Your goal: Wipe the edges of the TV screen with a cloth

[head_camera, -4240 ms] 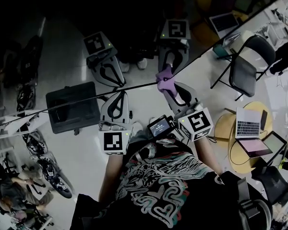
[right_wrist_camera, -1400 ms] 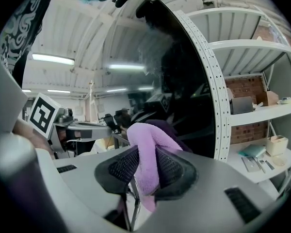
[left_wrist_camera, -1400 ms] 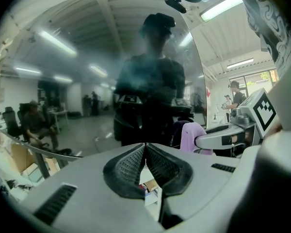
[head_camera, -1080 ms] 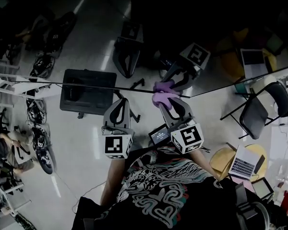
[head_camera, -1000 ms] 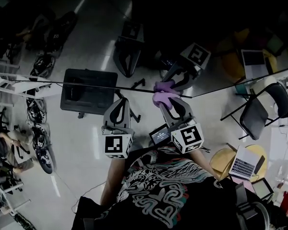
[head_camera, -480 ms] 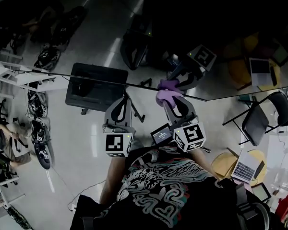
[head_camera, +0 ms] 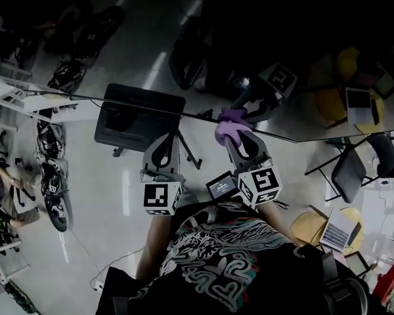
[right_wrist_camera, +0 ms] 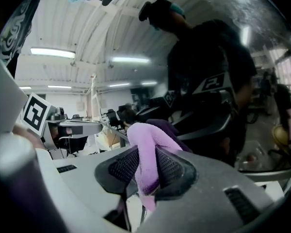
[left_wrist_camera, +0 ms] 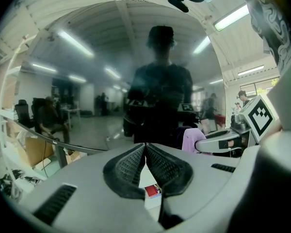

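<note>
Since about four seconds ago the bottom edge of the dark, glossy TV screen (head_camera: 302,77) has changed its slant across the head view: it rose to the right then and now falls gently to the right. The black folding chair (head_camera: 351,169) now sits lower, near the right border.

The right tongs (head_camera: 231,131) pinch a soft purple cloth (head_camera: 228,125), as they did then. The right gripper view shows the fabric bunched between the two ribbed black pads, folded over above them and hanging out below. In the head view the cloth lies right at the screen's edge line, meeting its own dim reflection in the glass.

The left tongs (head_camera: 163,136) are just to the left of it and a little below the edge. Their pads are pressed together tip to tip with nothing between them. In front of them the glass mirrors a dark standing figure and ceiling lights.
</note>
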`<action>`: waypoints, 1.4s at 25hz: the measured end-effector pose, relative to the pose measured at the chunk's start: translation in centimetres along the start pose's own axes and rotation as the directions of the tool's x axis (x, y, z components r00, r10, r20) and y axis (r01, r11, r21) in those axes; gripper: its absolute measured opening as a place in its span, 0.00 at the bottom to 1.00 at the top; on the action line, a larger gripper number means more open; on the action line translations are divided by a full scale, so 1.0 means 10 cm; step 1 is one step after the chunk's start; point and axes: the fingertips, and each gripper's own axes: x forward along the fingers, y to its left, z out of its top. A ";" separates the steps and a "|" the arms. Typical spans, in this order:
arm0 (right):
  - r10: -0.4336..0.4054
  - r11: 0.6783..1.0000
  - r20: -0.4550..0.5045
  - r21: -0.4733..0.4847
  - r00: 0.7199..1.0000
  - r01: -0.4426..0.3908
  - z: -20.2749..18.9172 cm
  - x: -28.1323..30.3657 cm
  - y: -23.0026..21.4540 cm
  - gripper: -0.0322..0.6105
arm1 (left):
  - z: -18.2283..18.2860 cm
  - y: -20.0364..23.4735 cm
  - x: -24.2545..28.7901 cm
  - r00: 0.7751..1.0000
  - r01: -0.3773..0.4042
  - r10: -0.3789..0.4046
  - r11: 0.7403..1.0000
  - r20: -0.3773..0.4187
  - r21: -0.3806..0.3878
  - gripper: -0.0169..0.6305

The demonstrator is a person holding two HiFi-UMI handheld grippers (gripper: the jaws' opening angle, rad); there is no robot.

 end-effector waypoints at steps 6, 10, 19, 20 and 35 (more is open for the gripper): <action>0.008 1.000 -0.010 -0.009 1.000 -0.008 0.01 0.40 0.38 0.24 | -0.11 0.52 -0.16 1.000 -0.016 0.016 1.000 -0.003 -0.018 0.06; 0.007 1.000 -0.016 -0.012 1.000 -0.007 0.03 0.60 0.54 0.24 | -0.14 0.82 -0.22 1.000 -0.025 0.025 0.999 0.003 -0.031 0.06; -0.004 1.000 -0.027 -0.019 1.000 0.003 0.03 1.00 0.89 0.24 | -0.25 1.35 -0.33 1.000 -0.026 0.026 0.998 0.002 -0.051 0.06; -0.005 1.000 -0.026 -0.019 1.000 0.004 0.04 1.02 0.91 0.24 | -0.25 1.38 -0.33 1.000 -0.025 0.025 0.998 0.003 -0.052 0.06; -0.030 1.000 -0.012 0.003 0.999 0.030 0.08 1.27 1.14 0.24 | -0.31 1.71 -0.45 1.000 -0.017 0.018 0.998 0.016 -0.059 0.06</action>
